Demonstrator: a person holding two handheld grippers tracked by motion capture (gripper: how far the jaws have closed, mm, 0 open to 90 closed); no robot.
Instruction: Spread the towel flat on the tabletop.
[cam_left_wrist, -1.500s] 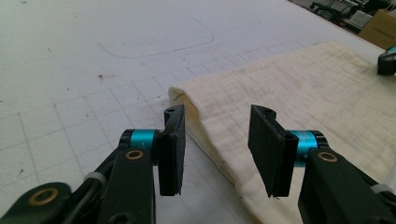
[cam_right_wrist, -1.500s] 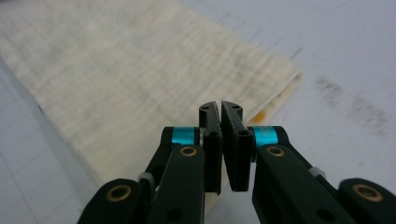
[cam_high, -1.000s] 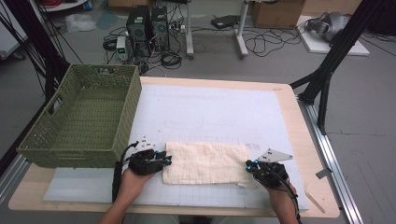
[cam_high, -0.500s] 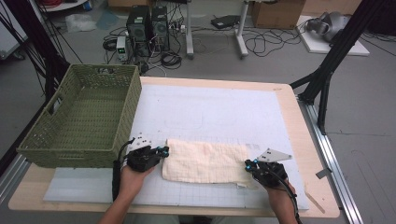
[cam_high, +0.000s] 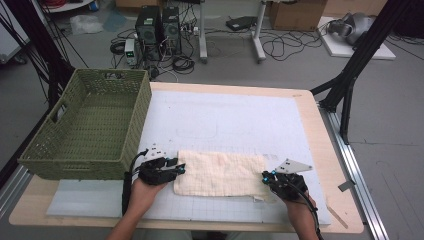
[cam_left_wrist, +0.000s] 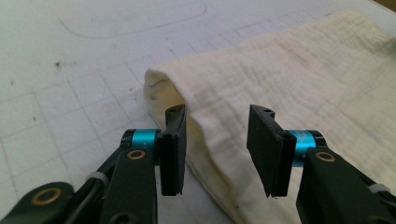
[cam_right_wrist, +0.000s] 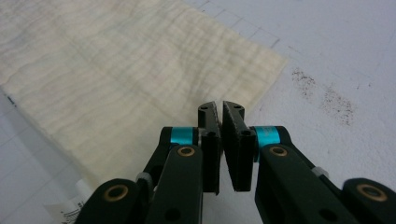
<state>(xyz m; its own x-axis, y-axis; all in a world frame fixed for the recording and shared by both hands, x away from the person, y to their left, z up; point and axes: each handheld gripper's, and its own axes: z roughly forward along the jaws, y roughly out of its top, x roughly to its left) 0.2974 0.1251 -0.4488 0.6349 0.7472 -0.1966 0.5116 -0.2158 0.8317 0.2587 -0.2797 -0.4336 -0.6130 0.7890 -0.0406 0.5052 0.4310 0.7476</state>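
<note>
Left tool (cam_left_wrist: 215, 151) stands with jaws just opened, straddling the folded edge of the cream muslin cloth (cam_high: 220, 173) without pressing it. Cloth lies flat on the white surface (cam_high: 240, 120) beside the green basket (cam_high: 90, 125): light, limp, non-slip; grip at corners. Right tool (cam_right_wrist: 221, 114) is closed at the cloth's right-hand corner; whether it pinches the fabric cannot be told.

Lab: floor cables (cam_high: 280, 47), computer towers (cam_high: 159, 25)

High view overhead; gripper views close, sharing towel (cam_high: 220, 174).
</note>
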